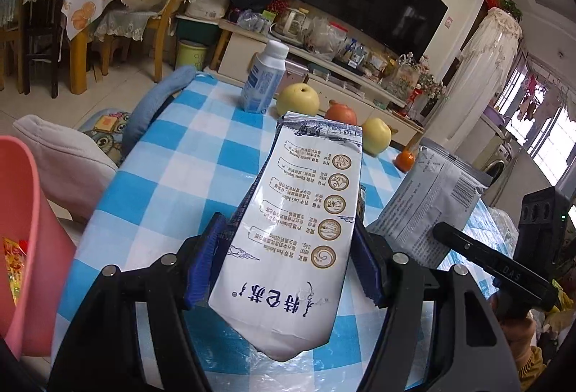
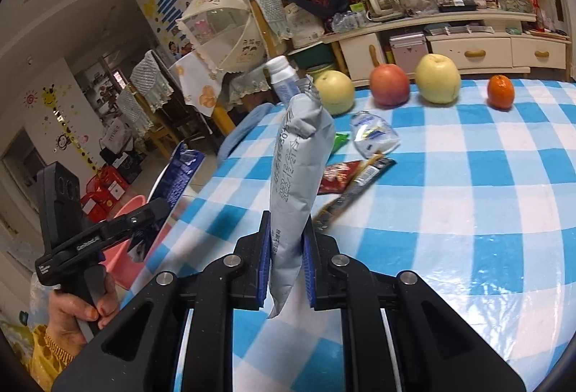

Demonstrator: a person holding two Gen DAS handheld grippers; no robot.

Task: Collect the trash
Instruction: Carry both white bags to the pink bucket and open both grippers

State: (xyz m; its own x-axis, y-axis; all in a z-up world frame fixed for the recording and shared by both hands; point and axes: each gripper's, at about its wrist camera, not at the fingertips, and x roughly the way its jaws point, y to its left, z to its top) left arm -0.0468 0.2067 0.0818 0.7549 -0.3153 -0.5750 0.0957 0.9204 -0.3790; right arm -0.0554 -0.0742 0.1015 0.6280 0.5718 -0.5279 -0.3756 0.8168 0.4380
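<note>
Carton over table edge, bin beside.

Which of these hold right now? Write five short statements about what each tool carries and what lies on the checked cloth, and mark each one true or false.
1. The left tool grips a white milk carton. True.
2. The right tool is open and carries nothing. False: it is shut on a grey pouch.
3. A small orange sits at the far edge of the table. True.
4. No wrappers are left on the cloth. False: a red wrapper, a dark stick wrapper and a clear packet lie there.
5. The white bottle lies on its side. False: it stands upright.
</note>
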